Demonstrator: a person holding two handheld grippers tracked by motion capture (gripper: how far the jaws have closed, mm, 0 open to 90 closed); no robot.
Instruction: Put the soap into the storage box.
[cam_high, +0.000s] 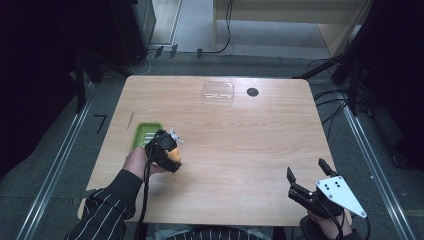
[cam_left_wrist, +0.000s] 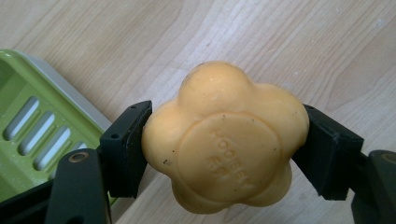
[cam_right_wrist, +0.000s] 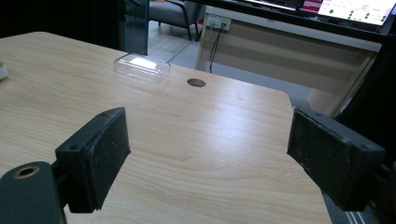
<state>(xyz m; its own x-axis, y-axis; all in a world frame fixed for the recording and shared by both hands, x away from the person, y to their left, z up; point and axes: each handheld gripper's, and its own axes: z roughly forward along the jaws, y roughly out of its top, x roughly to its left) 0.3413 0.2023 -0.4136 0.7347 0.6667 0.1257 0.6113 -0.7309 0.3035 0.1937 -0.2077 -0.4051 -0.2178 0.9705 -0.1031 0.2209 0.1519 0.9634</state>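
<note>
So the soap (cam_left_wrist: 224, 144) is a pale orange, flower-shaped bar with rounded lobes and a flat round middle that has some letters pressed into it, too faint for me to read. It has a smooth waxy look with a few dark specks. The left gripper (cam_left_wrist: 224, 149) has it squeezed between its black pads, one on each side, held just above the wood right next to the green soap dish (cam_left_wrist: 32, 135). In the high view that's the left part of the table (cam_high: 225, 165), with the dish (cam_high: 142, 134) just behind the left gripper (cam_high: 170, 150).

The dish is glossy plastic with long slots in its floor and a raised rim, and its near edge sits close to the soap. The table is light wood grain with rounded corners, and most of the middle is bare. A clear plastic lid (cam_high: 218, 92) sits near the far edge, beside a small dark round hole (cam_high: 252, 92).

The right gripper (cam_high: 307, 175) hangs at the near right corner, jaws spread wide with nothing between them.
</note>
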